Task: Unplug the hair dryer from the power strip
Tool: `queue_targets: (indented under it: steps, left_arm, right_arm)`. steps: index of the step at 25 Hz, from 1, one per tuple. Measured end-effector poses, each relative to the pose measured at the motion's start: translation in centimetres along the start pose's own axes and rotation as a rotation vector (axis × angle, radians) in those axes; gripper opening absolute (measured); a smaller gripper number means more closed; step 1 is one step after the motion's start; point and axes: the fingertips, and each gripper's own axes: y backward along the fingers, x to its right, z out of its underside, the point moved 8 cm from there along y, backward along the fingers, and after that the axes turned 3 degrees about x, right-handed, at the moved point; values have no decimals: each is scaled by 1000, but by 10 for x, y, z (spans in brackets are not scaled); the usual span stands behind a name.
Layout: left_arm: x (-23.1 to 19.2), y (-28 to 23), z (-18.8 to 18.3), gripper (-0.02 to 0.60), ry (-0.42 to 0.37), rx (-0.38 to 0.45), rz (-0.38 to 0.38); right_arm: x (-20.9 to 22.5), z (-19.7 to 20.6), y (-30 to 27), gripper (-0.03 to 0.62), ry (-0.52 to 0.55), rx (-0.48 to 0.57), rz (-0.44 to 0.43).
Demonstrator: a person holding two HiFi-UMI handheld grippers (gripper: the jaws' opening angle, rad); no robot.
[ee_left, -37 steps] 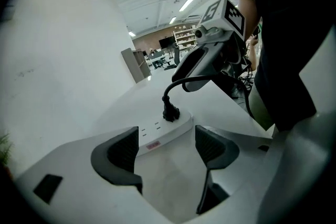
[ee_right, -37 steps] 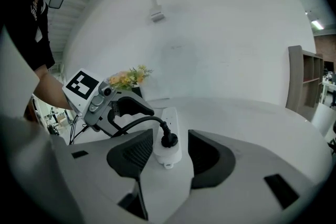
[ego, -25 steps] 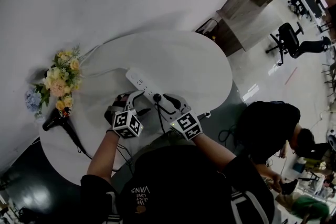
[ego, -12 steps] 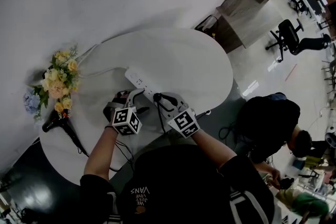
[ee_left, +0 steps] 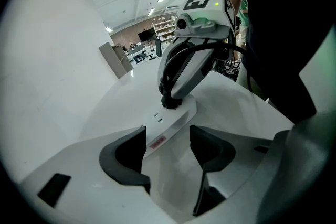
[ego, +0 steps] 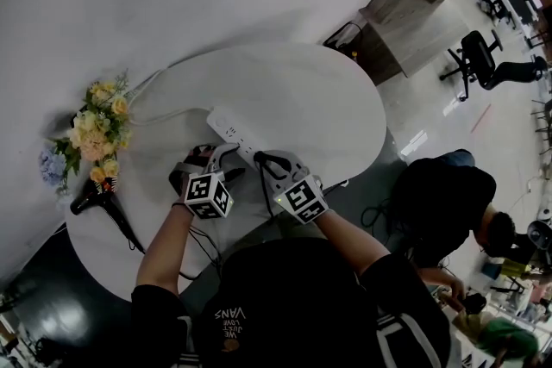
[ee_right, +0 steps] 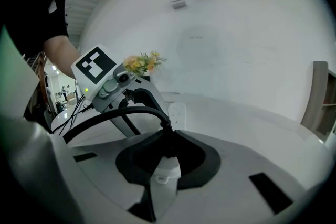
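Right gripper: jaws clenched on the black plug. Its cord arcs off to the left of the jaws. The white power strip lies directly under the jaws.

Left gripper: jaws straddle the power strip and grip it by its long sides. The strip runs on away from them across the white worktop.

Plug position: in the left gripper view the plug sits on the strip's top face near its far end. It looks seated in a socket, with the right gripper standing over it.

Hair dryer: only the head view shows it. It's black and lies at the worktop's left edge, well apart from both grippers and just beside a bunch of yellow flowers.

Head view also has both grippers side by side at the near end of the strip, left one on the side nearer the flowers. A crouched person is on the floor off to the right, and an office chair is further back.

Right gripper view adds the left gripper from the side, flowers behind it.
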Motion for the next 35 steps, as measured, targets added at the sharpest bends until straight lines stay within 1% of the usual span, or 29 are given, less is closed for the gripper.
queue_targets:
  steps: [6, 12, 17, 23, 30, 35]
  left_arm:
    - [-1, -3, 1, 268, -21, -14, 1]
    - [-5, -1, -1, 232, -11, -13, -10]
    - [-2, -3, 2, 229, -18, -36, 5]
    - [-7, 0, -3, 222, 16, -30, 5]
    - [-5, -2, -2, 221, 13, -32, 11]
    - [-4, -1, 0, 221, 27, -26, 6]
  right_arm:
    - [1, 0, 1, 75, 7, -4, 1]
    - [0, -1, 1, 74, 5, -12, 10]
    - [-1, -1, 1, 72, -8, -16, 20]
    - [-1, -4, 3, 72, -11, 0, 22]
    - [-1, -5, 7, 72, -18, 6, 31]
    - [-4, -8, 10, 72, -25, 15, 31]
